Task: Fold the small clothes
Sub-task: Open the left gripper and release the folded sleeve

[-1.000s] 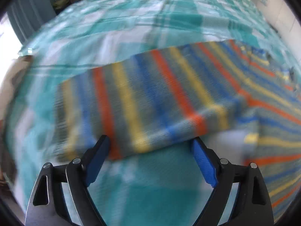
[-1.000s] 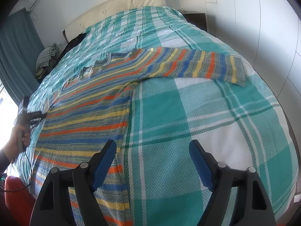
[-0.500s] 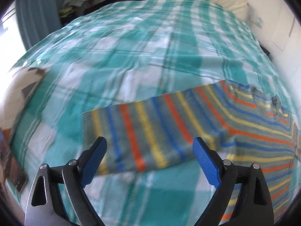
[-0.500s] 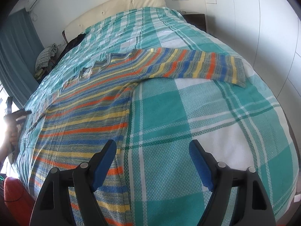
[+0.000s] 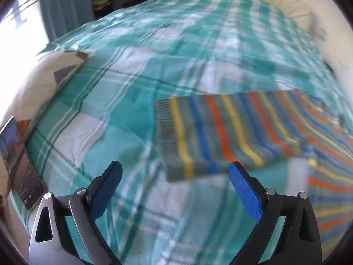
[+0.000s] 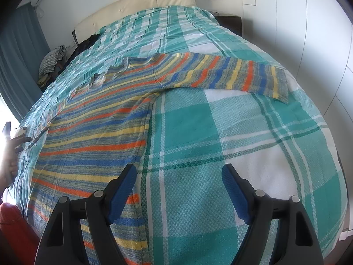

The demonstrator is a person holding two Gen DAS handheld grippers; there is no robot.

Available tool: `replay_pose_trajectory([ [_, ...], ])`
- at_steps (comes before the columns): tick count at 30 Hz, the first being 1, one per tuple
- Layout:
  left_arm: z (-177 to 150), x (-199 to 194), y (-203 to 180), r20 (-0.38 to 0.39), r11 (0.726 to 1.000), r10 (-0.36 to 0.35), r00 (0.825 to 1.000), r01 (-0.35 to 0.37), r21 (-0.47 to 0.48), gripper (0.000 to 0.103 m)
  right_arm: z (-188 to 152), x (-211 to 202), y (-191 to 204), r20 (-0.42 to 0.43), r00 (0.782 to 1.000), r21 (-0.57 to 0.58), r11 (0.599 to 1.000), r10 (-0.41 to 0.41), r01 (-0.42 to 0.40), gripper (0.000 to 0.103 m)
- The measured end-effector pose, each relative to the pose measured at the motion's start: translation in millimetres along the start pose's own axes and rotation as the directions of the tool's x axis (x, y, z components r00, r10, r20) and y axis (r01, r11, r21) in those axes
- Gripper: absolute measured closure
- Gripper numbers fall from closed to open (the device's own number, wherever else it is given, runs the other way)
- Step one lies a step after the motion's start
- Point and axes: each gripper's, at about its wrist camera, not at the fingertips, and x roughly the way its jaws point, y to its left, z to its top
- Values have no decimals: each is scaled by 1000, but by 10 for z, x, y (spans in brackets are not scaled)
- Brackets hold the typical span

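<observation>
Striped knit sweater (image 6: 92, 132) in orange, blue and yellow lies flat on the teal plaid bedspread (image 6: 220, 132), sleeves spread. Left claw (image 5: 175, 185) and right claw (image 6: 178, 183) hover released, grasping nothing.

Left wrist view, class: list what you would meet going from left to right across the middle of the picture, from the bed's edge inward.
Phone → bare checked bedspread → cuff of the striped sweater's sleeve → sleeve → sweater body.
</observation>
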Motion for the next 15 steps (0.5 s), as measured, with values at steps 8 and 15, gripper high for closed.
replay_pose_trajectory([
  [8, -271, 153, -693, -18, 982, -117, 993, 118, 147, 1, -28, -76, 56, 30, 998, -19, 999, -46, 47, 24],
  [15, -494, 311, -812, 61, 972, -70, 996, 54, 227, 0, -51, -219, 88, 57, 995, -26, 996, -84, 86, 24],
])
